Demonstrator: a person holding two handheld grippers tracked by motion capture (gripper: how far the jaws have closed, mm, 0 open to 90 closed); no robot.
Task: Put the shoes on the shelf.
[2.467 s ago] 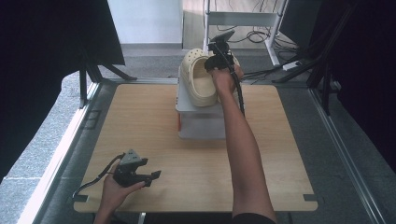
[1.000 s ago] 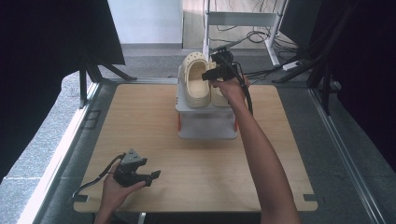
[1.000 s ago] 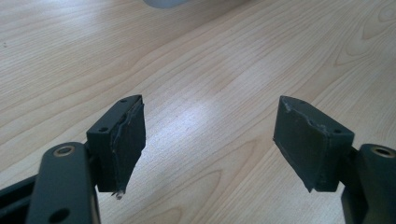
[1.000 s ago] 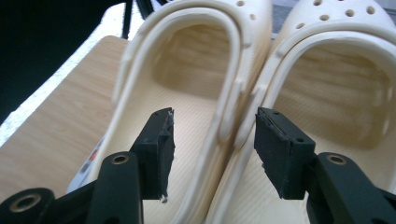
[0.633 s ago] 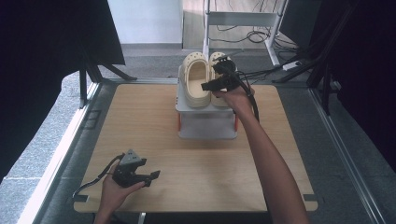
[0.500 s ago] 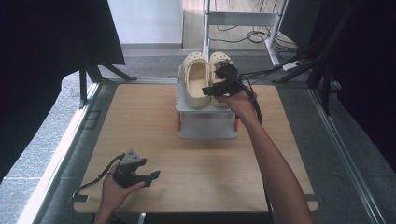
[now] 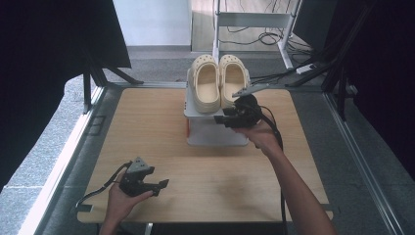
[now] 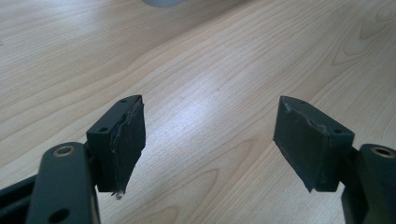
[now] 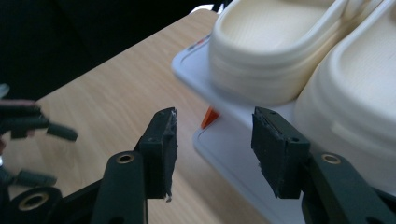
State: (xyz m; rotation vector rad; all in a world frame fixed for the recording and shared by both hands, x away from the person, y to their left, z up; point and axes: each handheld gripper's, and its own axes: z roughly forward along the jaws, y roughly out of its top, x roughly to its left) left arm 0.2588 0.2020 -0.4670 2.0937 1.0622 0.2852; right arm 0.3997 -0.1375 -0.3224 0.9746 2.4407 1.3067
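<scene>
Two cream clogs stand side by side, the left clog (image 7: 206,87) and the right clog (image 7: 232,78), on top of a white two-tier rack (image 7: 215,134) at the table's far middle. My right gripper (image 7: 221,119) hovers at the rack's front right corner, pointing left, open and holding nothing. In the right gripper view its jaws (image 9: 212,140) frame the rack's lower shelf (image 9: 229,149), with the clogs' heels (image 9: 275,51) just above them. My left gripper (image 7: 161,187) rests on the table at the front left, open and empty, over bare wood (image 8: 210,70).
An orange part (image 9: 210,116) sits under the rack's top shelf. The wooden table (image 7: 147,127) has a metal frame (image 7: 73,147) around it. Cables and a white stand (image 7: 254,19) lie beyond the far edge.
The right gripper has drawn back from the right clog on the rack top, toward the person and lower. That clog is now uncovered beside the left one. The left gripper has not moved.
</scene>
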